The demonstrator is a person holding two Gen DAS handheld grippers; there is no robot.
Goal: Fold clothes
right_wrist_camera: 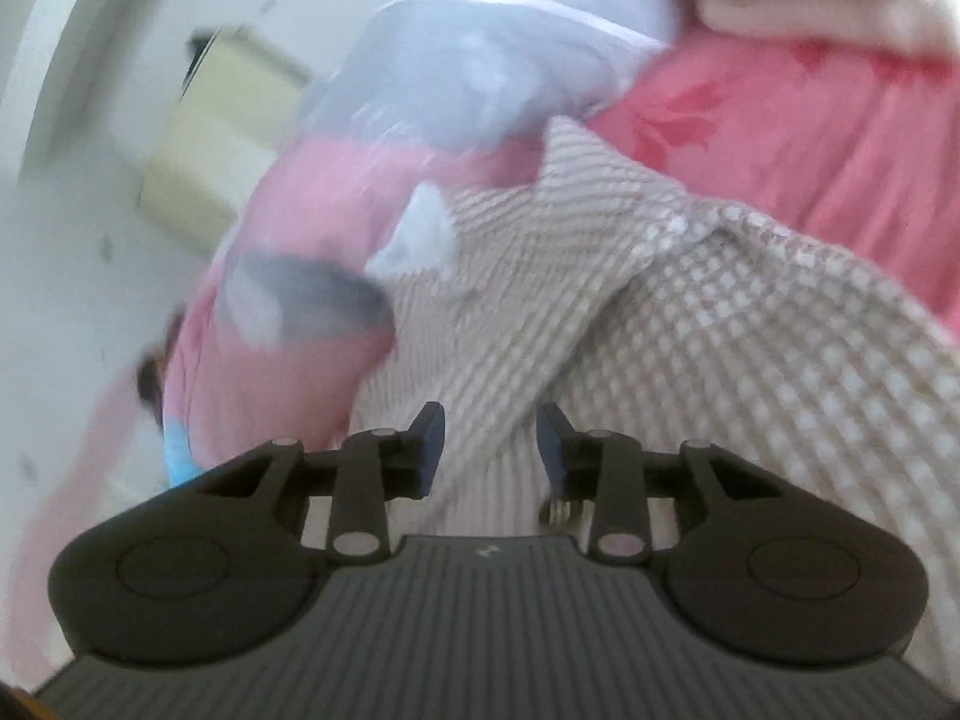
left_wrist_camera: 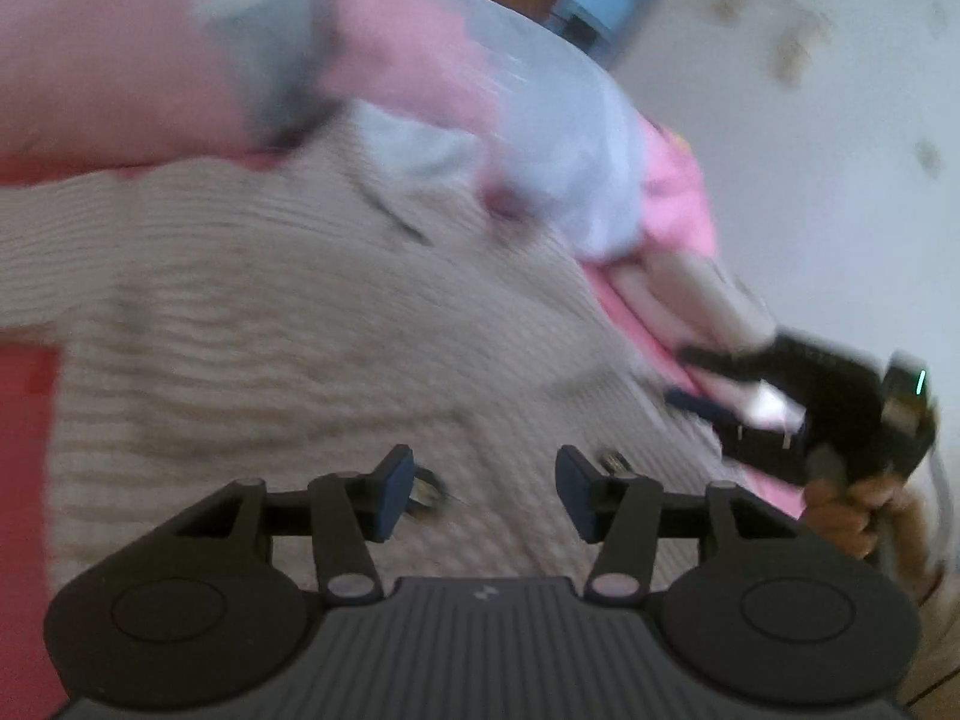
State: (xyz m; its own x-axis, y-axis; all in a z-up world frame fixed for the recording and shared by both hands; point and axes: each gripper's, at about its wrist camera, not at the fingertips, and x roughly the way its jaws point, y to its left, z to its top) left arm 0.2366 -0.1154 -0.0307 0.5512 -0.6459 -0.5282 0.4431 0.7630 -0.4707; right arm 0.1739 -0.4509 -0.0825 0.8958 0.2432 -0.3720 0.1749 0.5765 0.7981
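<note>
A beige knitted garment (left_wrist_camera: 300, 330) lies spread on a pink bed cover (right_wrist_camera: 780, 120); in the right wrist view its waffle-textured part (right_wrist_camera: 750, 372) fills the right side, with a fold running up the middle. My left gripper (left_wrist_camera: 486, 492) hovers over the knit, jaws open, nothing between the pads. My right gripper (right_wrist_camera: 491, 444) is also open above the knit, with no fabric pinched. The left wrist view shows that right gripper (left_wrist_camera: 678, 375) at the garment's right edge, held by a hand (left_wrist_camera: 852, 510). Both pictures are blurred.
A clear plastic bag (left_wrist_camera: 540, 120) with pink and lavender clothes lies past the knit, also seen as the bag (right_wrist_camera: 480, 60). A folded cream garment (left_wrist_camera: 690, 294) sits at the bed's edge. Pale floor (left_wrist_camera: 810, 120) lies beyond.
</note>
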